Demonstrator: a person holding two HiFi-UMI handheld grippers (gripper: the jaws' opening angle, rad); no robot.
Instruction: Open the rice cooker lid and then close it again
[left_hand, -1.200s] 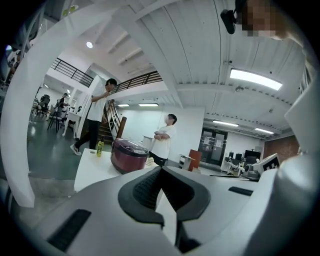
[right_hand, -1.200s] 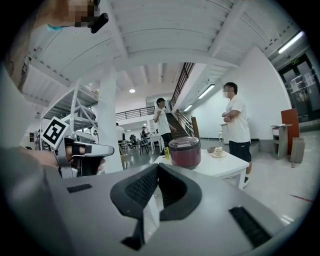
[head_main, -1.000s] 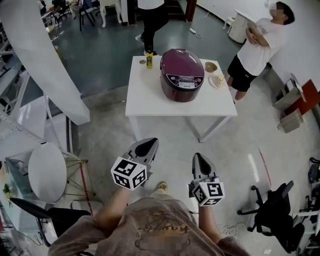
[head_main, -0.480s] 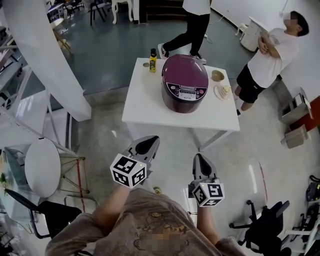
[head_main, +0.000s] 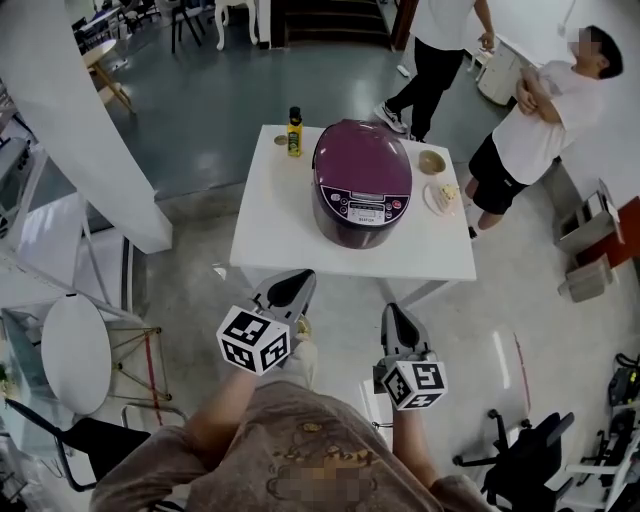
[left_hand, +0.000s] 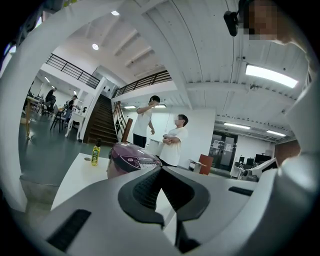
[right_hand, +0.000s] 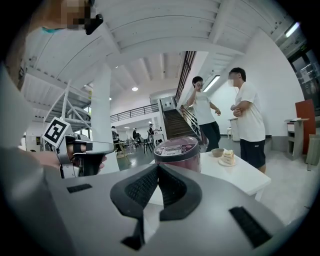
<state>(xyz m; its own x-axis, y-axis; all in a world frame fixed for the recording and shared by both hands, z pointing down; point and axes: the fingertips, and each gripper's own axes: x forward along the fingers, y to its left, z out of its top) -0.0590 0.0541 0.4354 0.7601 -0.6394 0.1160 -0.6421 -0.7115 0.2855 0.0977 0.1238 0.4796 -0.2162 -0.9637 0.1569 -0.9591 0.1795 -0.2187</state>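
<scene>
Table (head_main: 262, 240) edge nearer than before, left gripper (head_main: 293, 283) and right gripper (head_main: 391, 314) short of it, fingers closed, rice cooker (head_main: 362, 180) shut

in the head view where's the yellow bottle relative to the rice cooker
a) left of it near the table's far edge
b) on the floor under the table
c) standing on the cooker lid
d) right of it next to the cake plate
a: the yellow bottle stands on the white table near its far edge, left of the rice cooker; the bowl and plate sit on the right.
</scene>
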